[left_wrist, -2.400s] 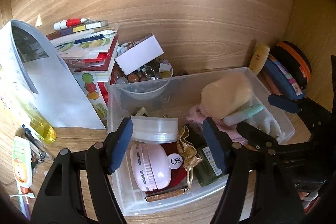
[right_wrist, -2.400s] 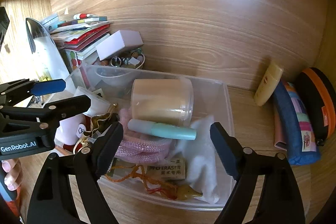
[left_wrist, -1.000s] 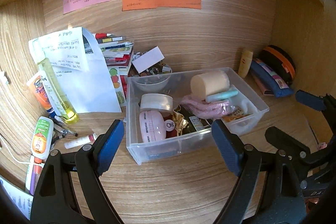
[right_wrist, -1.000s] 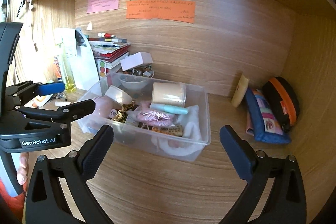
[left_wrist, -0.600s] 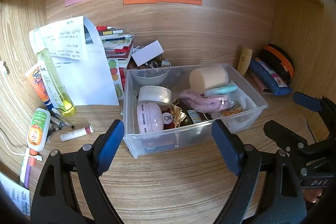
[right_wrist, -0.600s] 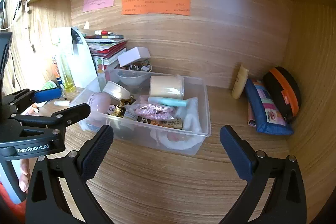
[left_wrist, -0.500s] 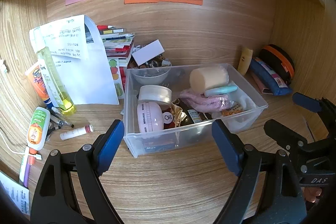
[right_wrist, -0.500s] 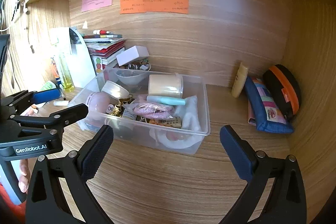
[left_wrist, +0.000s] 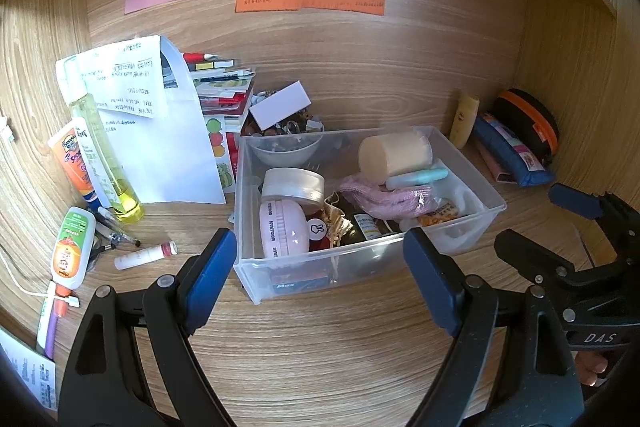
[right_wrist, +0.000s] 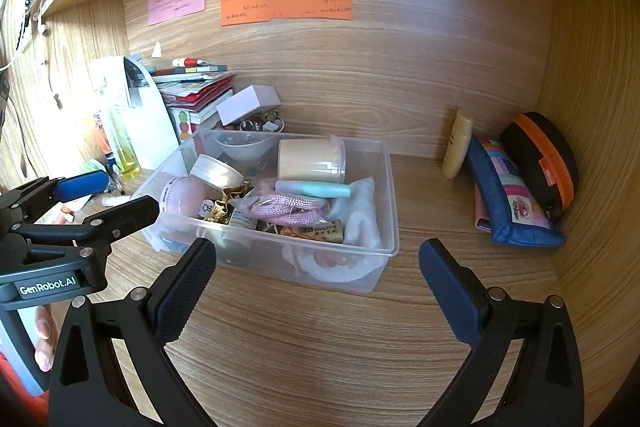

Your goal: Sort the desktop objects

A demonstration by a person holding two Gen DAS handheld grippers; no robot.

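A clear plastic bin (left_wrist: 256, 281) sits on the wooden desk; it also shows in the right wrist view (right_wrist: 386, 195). It holds a beige cylinder jar (left_wrist: 394, 155), a mint tube (left_wrist: 416, 179), a pink case (left_wrist: 282, 229), a white round jar (left_wrist: 292, 185) and pink cord (right_wrist: 288, 207). My left gripper (left_wrist: 320, 283) is open and empty, in front of the bin. My right gripper (right_wrist: 316, 283) is open and empty, also in front of the bin.
Loose tubes and a lip balm (left_wrist: 144, 255) lie at the left by a yellow bottle (left_wrist: 104, 163) and white paper (left_wrist: 160, 131). Books (left_wrist: 222, 91) and a bowl (left_wrist: 280, 147) stand behind the bin. Pouches (right_wrist: 512, 195) and a beige tube (right_wrist: 458, 143) are at the right wall.
Both grippers have pulled back and up from over the bin, so the whole desk nook now shows. The bin and its contents have not moved.
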